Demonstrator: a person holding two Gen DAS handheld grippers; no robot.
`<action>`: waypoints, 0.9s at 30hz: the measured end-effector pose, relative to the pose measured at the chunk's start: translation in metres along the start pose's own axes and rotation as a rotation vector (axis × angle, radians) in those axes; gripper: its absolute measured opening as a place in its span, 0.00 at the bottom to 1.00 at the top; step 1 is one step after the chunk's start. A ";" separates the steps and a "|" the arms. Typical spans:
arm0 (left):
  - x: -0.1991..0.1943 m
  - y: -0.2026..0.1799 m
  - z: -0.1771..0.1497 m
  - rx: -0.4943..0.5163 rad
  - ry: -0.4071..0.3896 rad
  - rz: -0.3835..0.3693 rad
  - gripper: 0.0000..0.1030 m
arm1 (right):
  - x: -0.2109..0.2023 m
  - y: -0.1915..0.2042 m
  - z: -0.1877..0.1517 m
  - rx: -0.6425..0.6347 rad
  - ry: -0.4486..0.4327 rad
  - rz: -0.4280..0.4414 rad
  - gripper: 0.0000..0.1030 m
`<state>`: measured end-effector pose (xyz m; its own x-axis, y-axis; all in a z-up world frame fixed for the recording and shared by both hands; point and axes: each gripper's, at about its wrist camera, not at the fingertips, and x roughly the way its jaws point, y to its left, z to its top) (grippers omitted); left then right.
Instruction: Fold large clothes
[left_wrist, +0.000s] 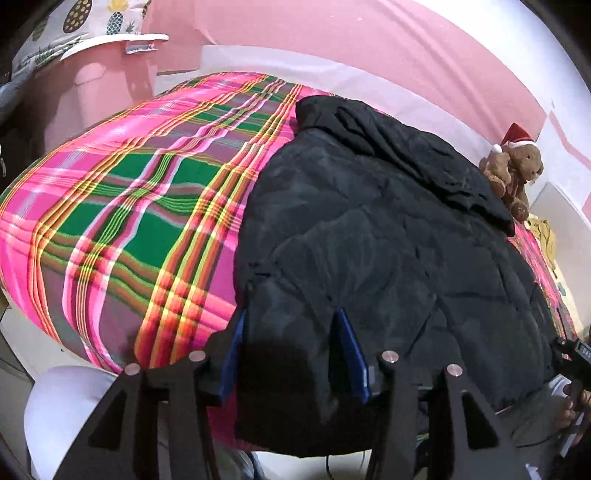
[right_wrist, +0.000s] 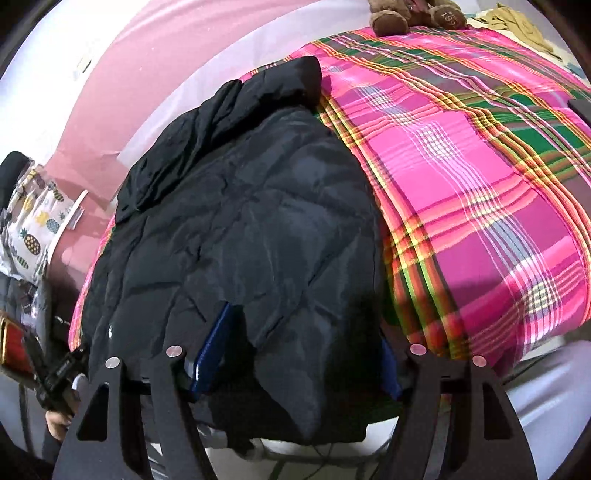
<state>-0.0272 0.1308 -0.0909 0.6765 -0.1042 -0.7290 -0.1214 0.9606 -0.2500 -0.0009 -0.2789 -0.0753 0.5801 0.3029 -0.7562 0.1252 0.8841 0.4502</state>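
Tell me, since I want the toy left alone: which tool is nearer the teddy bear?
Right, as far as the views show. The right tool is at the black jacket's near hem on the side toward the teddy bear; the left tool is at the hem's other end.

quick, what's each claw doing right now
Left claw: open, fingers straddling the black jacket hem.
Right claw: open, also straddling the hem.

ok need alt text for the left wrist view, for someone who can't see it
A black quilted jacket lies on a bed with a pink and green plaid cover, its near hem between the blue-padded fingers of the left gripper. A brown teddy bear in a Santa hat sits at the far right of the bed, against a pink wall.
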 end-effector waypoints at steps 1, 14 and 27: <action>0.000 0.000 0.001 0.006 0.004 0.007 0.49 | 0.000 0.001 0.000 -0.006 0.000 -0.019 0.53; -0.069 -0.020 0.047 0.035 -0.161 -0.050 0.12 | -0.069 0.040 0.025 -0.066 -0.186 0.117 0.12; -0.168 -0.019 0.069 0.002 -0.362 -0.153 0.12 | -0.175 0.066 0.019 -0.113 -0.422 0.189 0.12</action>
<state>-0.0887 0.1481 0.0806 0.8992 -0.1493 -0.4113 0.0024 0.9416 -0.3368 -0.0786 -0.2798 0.0957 0.8637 0.3113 -0.3964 -0.0883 0.8677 0.4891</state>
